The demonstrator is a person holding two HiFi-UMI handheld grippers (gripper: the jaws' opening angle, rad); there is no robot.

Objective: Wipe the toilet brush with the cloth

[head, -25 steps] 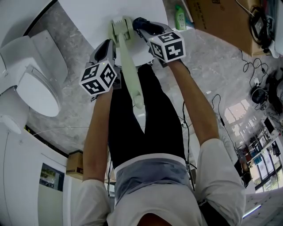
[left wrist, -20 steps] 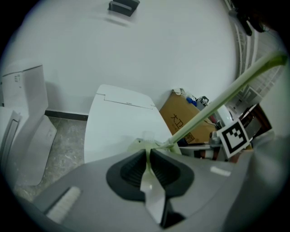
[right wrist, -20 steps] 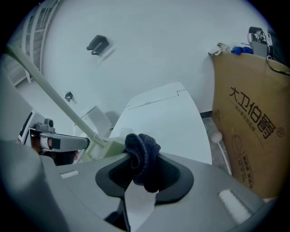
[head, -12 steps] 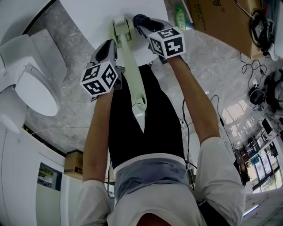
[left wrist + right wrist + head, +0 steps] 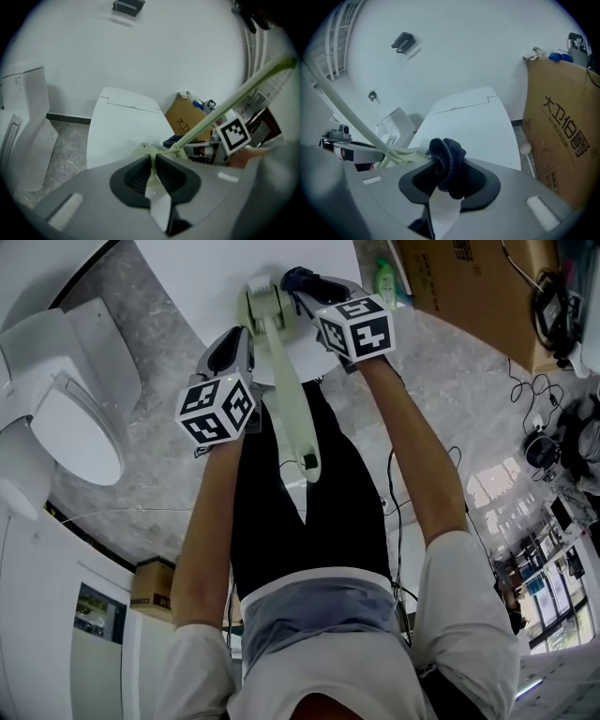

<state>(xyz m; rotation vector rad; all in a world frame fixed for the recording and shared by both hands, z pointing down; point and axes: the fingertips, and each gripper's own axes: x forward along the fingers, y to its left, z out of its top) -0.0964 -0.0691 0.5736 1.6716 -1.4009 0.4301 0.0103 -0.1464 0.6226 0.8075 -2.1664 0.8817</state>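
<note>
Left gripper has its fingers pinched down narrow on the toilet brush, clamping a thin pale-green bit right where the handle meets the brush head. The head sits just ahead of those fingers, over the white tabletop. The long handle runs back past them toward the person's body with its far end hanging free.

Right gripper is holding the cloth, a dark blue wad bunched up between its fingers and poking out past the tips. The brush head is just off to the left of those fingers. It's very close to the cloth, but I can't tell if they're actually touching.

So I'd call this the wiping step itself, at the head end. Tips, for what they're worth:
- The left grip sits way out at one end, so that free handle will want to swing. Keep it clamped firm and steady.
- Push the wad flat against the brush and drag along it, don't just dab.
- Only a small lump of cloth sticks out, so lead with that, not the finger edges.
- Go easy on pressure, or the cloth could get tugged out of the fingers.
</note>
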